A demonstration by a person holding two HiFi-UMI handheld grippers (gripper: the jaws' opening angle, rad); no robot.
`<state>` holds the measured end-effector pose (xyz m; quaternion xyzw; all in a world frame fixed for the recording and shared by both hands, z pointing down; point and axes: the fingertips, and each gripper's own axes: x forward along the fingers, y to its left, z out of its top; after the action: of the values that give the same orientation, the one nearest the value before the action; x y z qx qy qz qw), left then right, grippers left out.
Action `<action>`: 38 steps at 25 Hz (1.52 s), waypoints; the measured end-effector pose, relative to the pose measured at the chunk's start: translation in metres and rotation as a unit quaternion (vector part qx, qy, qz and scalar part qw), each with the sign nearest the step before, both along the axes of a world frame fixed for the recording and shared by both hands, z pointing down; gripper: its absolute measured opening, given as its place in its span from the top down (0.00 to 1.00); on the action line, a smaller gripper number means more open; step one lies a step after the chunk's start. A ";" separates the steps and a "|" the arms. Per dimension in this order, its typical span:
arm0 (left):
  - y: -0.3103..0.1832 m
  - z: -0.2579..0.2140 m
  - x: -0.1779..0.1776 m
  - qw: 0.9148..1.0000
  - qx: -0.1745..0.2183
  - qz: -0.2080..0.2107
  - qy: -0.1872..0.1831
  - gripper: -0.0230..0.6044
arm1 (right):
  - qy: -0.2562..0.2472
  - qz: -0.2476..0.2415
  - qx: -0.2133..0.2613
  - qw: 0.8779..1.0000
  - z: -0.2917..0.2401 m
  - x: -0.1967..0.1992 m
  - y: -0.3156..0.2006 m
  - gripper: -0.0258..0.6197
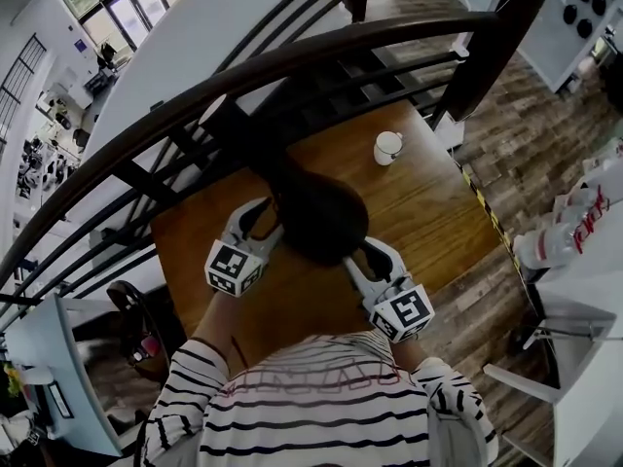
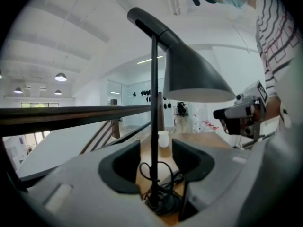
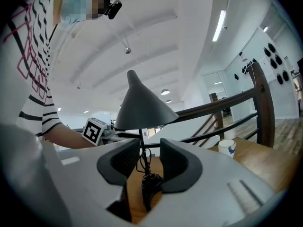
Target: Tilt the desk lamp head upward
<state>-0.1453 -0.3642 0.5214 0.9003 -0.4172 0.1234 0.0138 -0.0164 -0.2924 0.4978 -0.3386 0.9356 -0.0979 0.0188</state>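
A black desk lamp stands on the wooden table (image 1: pixel 428 212). From above, its cone head (image 1: pixel 316 212) hides the stem and base. My left gripper (image 1: pixel 265 220) sits at the head's left side and my right gripper (image 1: pixel 364 254) at its lower right. In the left gripper view the shade (image 2: pixel 194 74) hangs high on a thin stem (image 2: pixel 154 103). Below it, the base and coiled cable (image 2: pixel 158 200) show beyond my open left gripper (image 2: pixel 156 157). In the right gripper view the shade (image 3: pixel 142 105) and base (image 3: pixel 149 183) lie beyond my open right gripper (image 3: pixel 150 157). Nothing is pressed between either pair of jaws.
A white cup (image 1: pixel 387 147) stands at the table's far side, also seen as the cup (image 2: pixel 163 138) and the cup (image 3: pixel 227 148). A dark curved railing (image 1: pixel 292 66) runs just behind the table. White bottles (image 1: pixel 555 241) stand off to the right, and a chair (image 1: pixel 136 319) stands at the left.
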 end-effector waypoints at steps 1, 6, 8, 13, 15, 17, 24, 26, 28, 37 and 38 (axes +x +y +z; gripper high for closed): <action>-0.004 0.001 0.001 1.000 -0.002 -0.001 0.002 0.64 | -0.003 0.000 0.002 1.000 -0.001 0.001 -0.001 0.76; -0.017 0.004 0.014 1.000 -0.001 0.012 -0.001 0.68 | -0.017 0.009 0.009 1.000 -0.006 0.007 -0.006 0.76; -0.019 0.003 0.017 1.000 0.002 0.015 -0.002 0.73 | -0.021 0.011 0.010 1.000 -0.008 0.007 -0.006 0.76; -0.019 0.001 0.019 1.000 0.008 0.014 0.001 0.83 | -0.026 0.008 0.018 0.999 -0.012 0.006 -0.003 0.77; -0.020 0.001 0.020 1.000 0.005 0.011 0.003 0.86 | -0.024 0.008 0.019 0.999 -0.012 0.008 -0.002 0.77; -0.022 0.000 0.020 1.000 0.003 0.009 0.006 0.89 | -0.025 0.008 0.018 1.000 -0.012 0.010 -0.002 0.78; -0.020 -0.003 0.019 1.000 0.003 0.006 0.014 0.89 | -0.015 0.007 0.021 1.000 -0.017 0.010 0.002 0.78; -0.020 -0.002 0.020 1.000 0.003 0.005 0.018 0.89 | -0.013 0.009 0.022 1.000 -0.017 0.012 0.003 0.78; -0.020 -0.002 0.021 1.000 0.003 0.005 0.021 0.89 | -0.013 0.015 0.026 0.999 -0.020 0.015 0.004 0.78; -0.019 -0.001 0.020 0.999 -0.003 0.005 0.036 0.89 | -0.016 0.052 0.072 0.996 -0.063 0.039 0.006 0.78; -0.019 -0.002 0.020 0.999 -0.004 0.005 0.038 0.89 | -0.019 0.056 0.076 0.995 -0.070 0.042 0.006 0.78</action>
<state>-0.1251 -0.3831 0.5199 0.9063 -0.4114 0.0910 0.0324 0.0257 -0.2860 0.4281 -0.3859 0.9195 -0.0318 0.0678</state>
